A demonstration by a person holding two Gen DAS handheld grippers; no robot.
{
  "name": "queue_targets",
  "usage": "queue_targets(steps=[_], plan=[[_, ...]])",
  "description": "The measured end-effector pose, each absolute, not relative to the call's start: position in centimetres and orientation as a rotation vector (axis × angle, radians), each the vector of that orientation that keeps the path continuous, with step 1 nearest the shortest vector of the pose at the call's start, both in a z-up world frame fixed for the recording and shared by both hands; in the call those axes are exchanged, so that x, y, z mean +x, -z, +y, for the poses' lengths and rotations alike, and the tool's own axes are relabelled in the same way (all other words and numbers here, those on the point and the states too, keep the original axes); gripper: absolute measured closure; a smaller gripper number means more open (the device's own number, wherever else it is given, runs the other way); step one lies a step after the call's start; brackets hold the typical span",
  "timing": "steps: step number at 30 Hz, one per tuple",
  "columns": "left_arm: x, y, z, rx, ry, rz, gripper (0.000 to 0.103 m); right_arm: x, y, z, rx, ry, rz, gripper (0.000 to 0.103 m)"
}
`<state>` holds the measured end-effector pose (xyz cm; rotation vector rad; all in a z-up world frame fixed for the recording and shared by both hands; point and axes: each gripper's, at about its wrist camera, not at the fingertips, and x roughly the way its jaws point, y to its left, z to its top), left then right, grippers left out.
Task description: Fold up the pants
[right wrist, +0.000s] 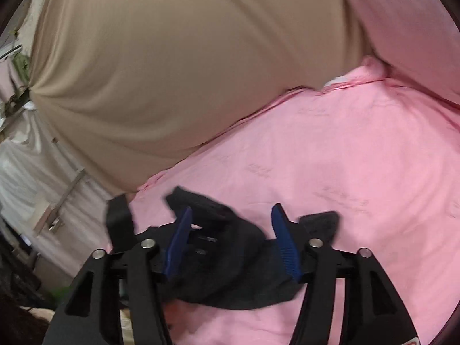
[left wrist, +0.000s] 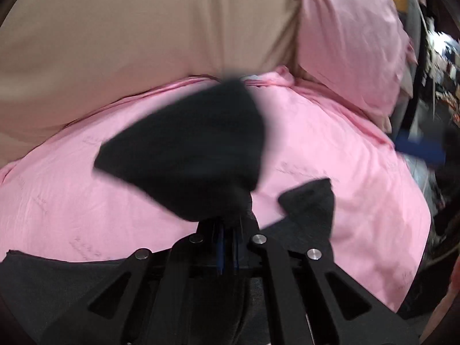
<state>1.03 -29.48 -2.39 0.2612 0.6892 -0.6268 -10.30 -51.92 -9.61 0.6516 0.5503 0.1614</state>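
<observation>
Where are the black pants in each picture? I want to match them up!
Left wrist view: the black pants fill the middle, bunched and pinched in the left gripper, with more cloth along the bottom left.
Right wrist view: the pants lie low in the middle, between the spread blue fingers of the right gripper.
Shared landmark: the pink sheet beneath, meeting the tan cloth behind.

A home bedroom: a bed with pink sheet (right wrist: 330, 149), pink pillow (left wrist: 350, 43) and tan headboard (right wrist: 172, 57).
</observation>
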Motion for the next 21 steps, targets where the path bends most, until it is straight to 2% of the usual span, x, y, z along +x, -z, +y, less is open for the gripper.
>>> queue_targets(steps=[3, 5, 6, 7, 9, 10, 11, 13, 16, 17, 18, 19, 20, 21], plan=[[0.9, 0.5, -27.4, 0.231, 0.617, 0.643, 0.100, -10.0, 15.6, -52.0, 0.706, -0.070, 0.697, 0.044], [0.9, -0.3, -26.2, 0.181, 0.628, 0.634, 0.100, -8.5, 18.7, -51.0, 0.719, -0.066, 0.783, 0.054], [0.9, -0.6, -25.9, 0.162, 0.638, 0.637, 0.100, -7.9, 19.4, -50.4, 0.720, -0.078, 0.790, 0.055], [0.6, -0.9, -25.9, 0.153, 0.644, 0.637, 0.100, -7.6, 19.1, -49.8, 0.695, -0.076, 0.759, 0.055], [0.2, -1.0, -26.1, 0.147, 0.642, 0.630, 0.100, -6.0, 19.0, -49.0, 0.706, -0.121, 0.785, 0.073], [0.2, -1.2, -26.3, 0.150, 0.648, 0.626, 0.100, -5.0, 19.2, -48.7, 0.708, -0.148, 0.802, 0.088], [-0.4, -1.2, -26.1, 0.150, 0.652, 0.622, 0.100, -4.4, 19.1, -48.1, 0.683, -0.151, 0.812, 0.093], [-0.6, -1.2, -26.3, 0.142, 0.663, 0.624, 0.100, -4.2, 17.2, -47.6, 0.613, -0.120, 0.784, 0.095], [-0.8, -1.1, -26.0, 0.143, 0.670, 0.633, 0.099, -7.0, 11.1, -46.2, 0.471, -0.081, 0.615, 0.095], [-1.0, -0.9, -26.1, 0.154, 0.673, 0.631, 0.099, -8.3, 9.3, -46.0, 0.443, -0.091, 0.564, 0.092], [-1.0, -0.6, -26.3, 0.161, 0.676, 0.636, 0.099, -8.8, 8.7, -46.3, 0.422, -0.095, 0.563, 0.081], [-1.0, -0.4, -26.4, 0.159, 0.681, 0.643, 0.099, -9.0, 9.0, -46.9, 0.419, -0.062, 0.580, 0.039], [-1.0, 0.0, -26.7, 0.155, 0.688, 0.656, 0.099, -9.3, 10.2, -48.3, 0.442, 0.022, 0.617, 0.032], [-1.0, 0.2, -26.9, 0.154, 0.695, 0.666, 0.099, -8.6, 11.7, -48.7, 0.480, 0.050, 0.663, 0.032]])
